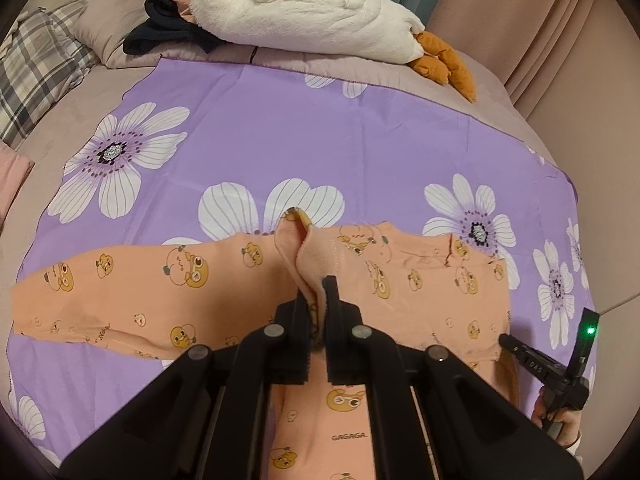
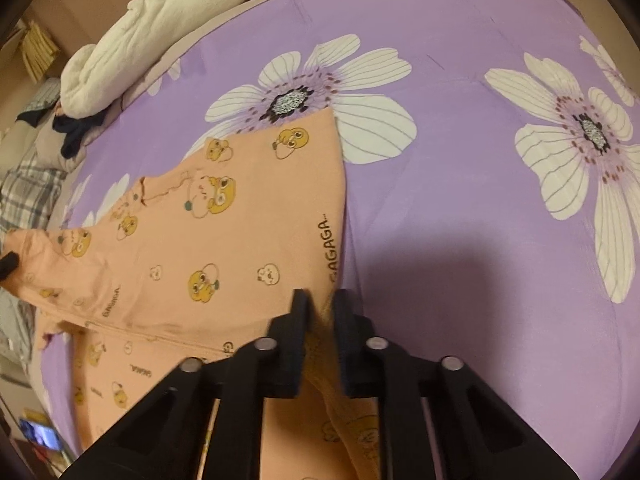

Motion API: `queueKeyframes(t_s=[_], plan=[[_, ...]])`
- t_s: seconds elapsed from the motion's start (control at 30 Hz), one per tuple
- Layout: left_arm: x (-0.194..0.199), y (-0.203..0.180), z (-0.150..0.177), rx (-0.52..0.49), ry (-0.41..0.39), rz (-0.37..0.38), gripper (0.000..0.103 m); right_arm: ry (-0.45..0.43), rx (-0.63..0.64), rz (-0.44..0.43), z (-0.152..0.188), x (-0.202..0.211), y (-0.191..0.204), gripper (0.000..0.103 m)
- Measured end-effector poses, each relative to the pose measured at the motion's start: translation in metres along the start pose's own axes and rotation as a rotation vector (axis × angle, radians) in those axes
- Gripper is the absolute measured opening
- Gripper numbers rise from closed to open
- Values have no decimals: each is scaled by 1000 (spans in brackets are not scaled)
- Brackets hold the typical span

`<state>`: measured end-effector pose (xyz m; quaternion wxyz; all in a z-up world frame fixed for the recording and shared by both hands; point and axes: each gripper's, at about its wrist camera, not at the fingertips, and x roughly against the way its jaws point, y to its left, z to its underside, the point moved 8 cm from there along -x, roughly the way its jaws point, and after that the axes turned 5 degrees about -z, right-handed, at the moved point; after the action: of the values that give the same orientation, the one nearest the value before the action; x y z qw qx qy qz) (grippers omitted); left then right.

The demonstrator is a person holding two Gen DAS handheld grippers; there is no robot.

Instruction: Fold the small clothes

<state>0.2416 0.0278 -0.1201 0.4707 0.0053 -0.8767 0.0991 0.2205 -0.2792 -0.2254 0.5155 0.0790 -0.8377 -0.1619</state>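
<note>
A small peach garment [image 1: 160,288] printed with yellow cartoon faces lies spread on a purple flowered cloth [image 1: 280,128]. My left gripper [image 1: 316,292] is shut on a raised fold of the garment near its middle, pinching the fabric up. My right gripper [image 2: 322,300] is shut on the garment's right edge [image 2: 240,216], low over the purple cloth [image 2: 460,208]. The right gripper also shows at the lower right of the left wrist view [image 1: 520,350]. One sleeve stretches flat to the left.
A white plush toy [image 1: 308,12] with orange feet lies at the cloth's far edge, beside dark clothes [image 1: 168,28]. A plaid pillow [image 1: 36,64] is at far left. Pink upholstered bed sides [image 1: 568,40] rise at right.
</note>
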Motion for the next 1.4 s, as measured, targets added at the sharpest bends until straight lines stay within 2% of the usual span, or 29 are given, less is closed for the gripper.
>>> queueKeyframes(t_s=[0.17,0.43,0.57,1.23,1.4], plan=[[-9,10,9,0,22,-14,5,-64,15,36,-7,16,0,6],[-49,33,46,-9,122,-70,6,-29,12,58,-1,2,-4,6],[-62,41,58,6,162,-72,6,-29,18,69,0,2,-3,6],[-70,51,75,-14,162,-87,15,-17,36,108,3,2,-5,6],[-64,56,78,1,166,-63,21,-8,42,108,8,9,-5,19]])
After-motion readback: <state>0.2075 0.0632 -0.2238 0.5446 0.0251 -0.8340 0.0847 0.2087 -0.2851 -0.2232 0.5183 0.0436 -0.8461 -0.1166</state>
